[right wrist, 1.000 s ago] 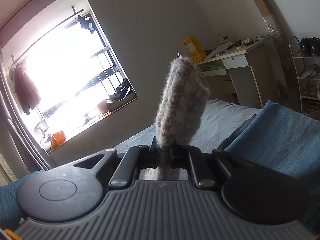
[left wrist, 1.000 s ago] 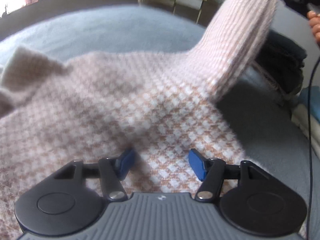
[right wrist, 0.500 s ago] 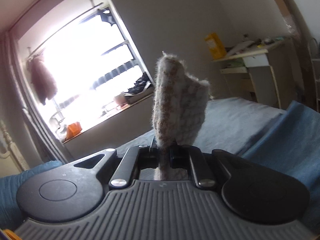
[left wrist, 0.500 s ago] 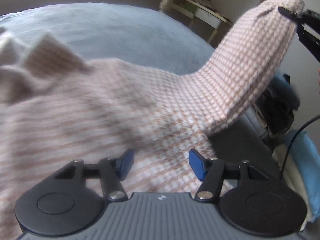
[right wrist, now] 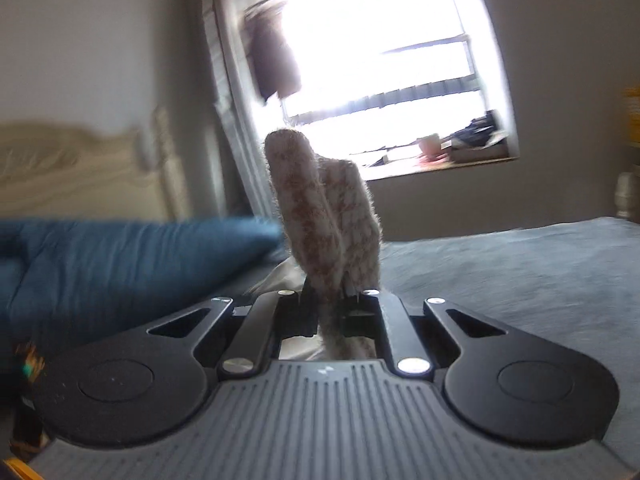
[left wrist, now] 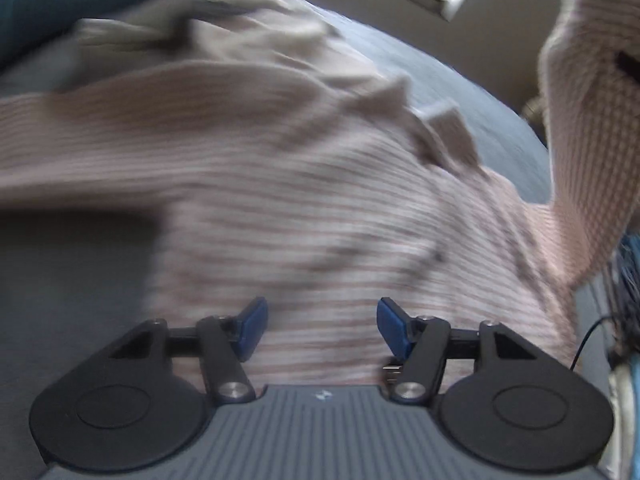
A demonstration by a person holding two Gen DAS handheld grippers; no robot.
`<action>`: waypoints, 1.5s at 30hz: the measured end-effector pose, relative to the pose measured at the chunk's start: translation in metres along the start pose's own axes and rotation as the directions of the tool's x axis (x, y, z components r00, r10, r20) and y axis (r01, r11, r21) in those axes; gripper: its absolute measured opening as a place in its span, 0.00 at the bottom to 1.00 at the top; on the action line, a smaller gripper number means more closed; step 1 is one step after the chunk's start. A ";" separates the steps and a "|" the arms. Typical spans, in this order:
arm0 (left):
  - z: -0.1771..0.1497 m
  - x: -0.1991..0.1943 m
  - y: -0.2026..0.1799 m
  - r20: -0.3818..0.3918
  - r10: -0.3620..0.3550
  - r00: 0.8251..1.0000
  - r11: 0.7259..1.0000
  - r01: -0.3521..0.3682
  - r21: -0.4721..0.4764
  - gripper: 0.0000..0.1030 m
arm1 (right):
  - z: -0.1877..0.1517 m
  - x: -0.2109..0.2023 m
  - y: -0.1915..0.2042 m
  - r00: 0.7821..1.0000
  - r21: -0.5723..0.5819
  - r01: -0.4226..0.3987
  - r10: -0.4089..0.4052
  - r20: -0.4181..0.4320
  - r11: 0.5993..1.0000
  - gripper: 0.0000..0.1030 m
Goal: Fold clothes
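Right gripper (right wrist: pixel 326 300) is pinched tight on a bunched sleeve (right wrist: pixel 320 216) of the pink checked sweater (left wrist: pixel 304 208), lifting it, likely to swing it across the body for a fold. Left gripper (left wrist: pixel 318 326) hangs over the sweater's middle on the grey bed (left wrist: pixel 480 120), spread apart and empty; the raised sleeve shows at its two o'clock.
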State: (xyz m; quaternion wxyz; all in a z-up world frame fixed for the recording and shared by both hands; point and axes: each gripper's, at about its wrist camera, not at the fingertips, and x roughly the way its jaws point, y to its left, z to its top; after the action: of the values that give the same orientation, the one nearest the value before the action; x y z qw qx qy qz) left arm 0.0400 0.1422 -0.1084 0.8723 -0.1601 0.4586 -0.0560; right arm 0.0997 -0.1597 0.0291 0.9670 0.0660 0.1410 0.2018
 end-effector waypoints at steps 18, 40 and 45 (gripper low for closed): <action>-0.017 -0.030 0.082 0.083 -0.079 0.993 0.977 0.094 -0.194 0.61 | -0.151 0.137 0.171 0.848 -0.230 -0.283 0.131 -0.513 0.931 0.24; 0.029 0.025 -0.023 0.173 -0.026 0.985 0.984 -0.005 0.176 0.62 | -0.102 -0.099 -0.049 0.839 0.140 0.321 -0.213 -0.500 0.937 0.55; 0.019 0.047 -0.031 0.168 0.045 0.985 0.979 -0.077 0.188 0.61 | -0.146 -0.075 -0.007 0.797 -0.217 0.232 -0.313 -0.517 0.948 0.55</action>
State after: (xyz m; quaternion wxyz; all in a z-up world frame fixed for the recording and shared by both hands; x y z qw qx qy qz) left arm 0.0841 0.1062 -0.1243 0.9196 -0.0642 0.3828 -0.0602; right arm -0.0069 -0.1860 -0.0925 0.9076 -0.0844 0.4033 0.0802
